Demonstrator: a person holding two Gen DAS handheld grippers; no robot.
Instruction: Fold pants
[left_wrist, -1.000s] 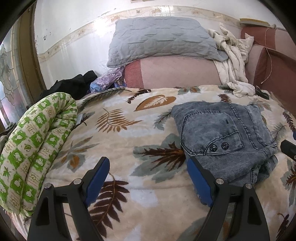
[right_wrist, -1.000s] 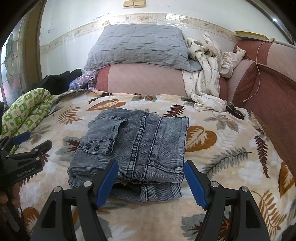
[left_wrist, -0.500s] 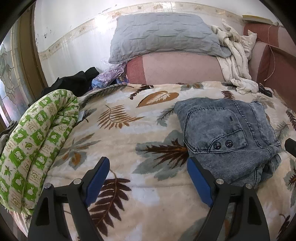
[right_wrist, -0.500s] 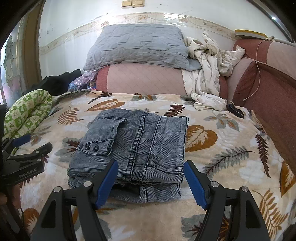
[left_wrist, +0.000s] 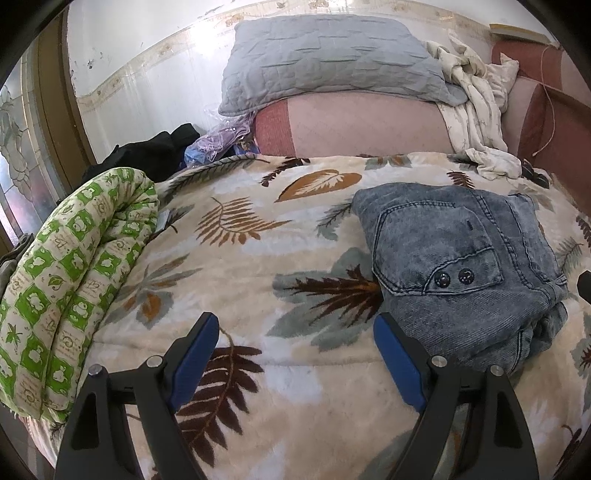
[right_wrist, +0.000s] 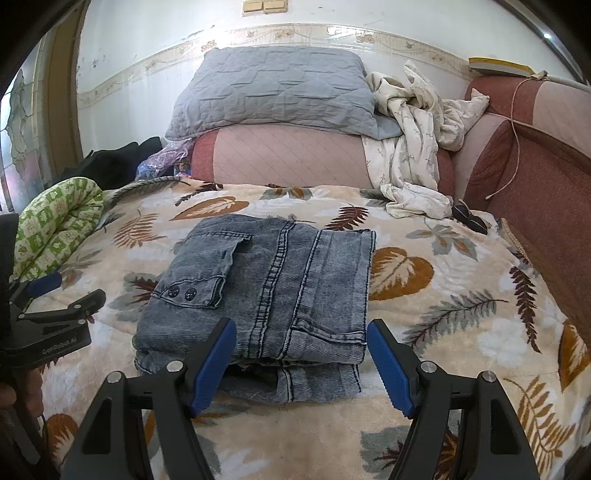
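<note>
Barely anything has shifted over the last second: the left tool (left_wrist: 293, 354) has drifted only slightly, so the pants (right_wrist: 258, 295) sit a touch lower and nearer in its view, while the right tool (right_wrist: 301, 363) hangs much where it was. Both tools stand wide apart with nothing between their blue pads, and neither touches the cloth. That stillness, with the pants already lying as a compact stacked rectangle, suggests the folding is finished or very nearly so, and the tools are backed off from it. The pants rest near the middle of the bed, on a plush blanket (right_wrist: 461, 295) printed with brown and grey-green leaves; the right tool faces their near edge, the left tool sits just beside their left corner. They are acid-washed grey-blue denim with a fine ribbed grain, heavy double-stitched seams and a flapped pocket (right_wrist: 207, 273) with two dark snaps. The layers look thick and a little uneven at the near edge, where a lower hem pokes out. A rolled green-and-white quilt (left_wrist: 74, 280) lies along the bed's left side, and a quilted grey pillow (right_wrist: 273, 92) leans on the pink headboard cushion behind.
</note>
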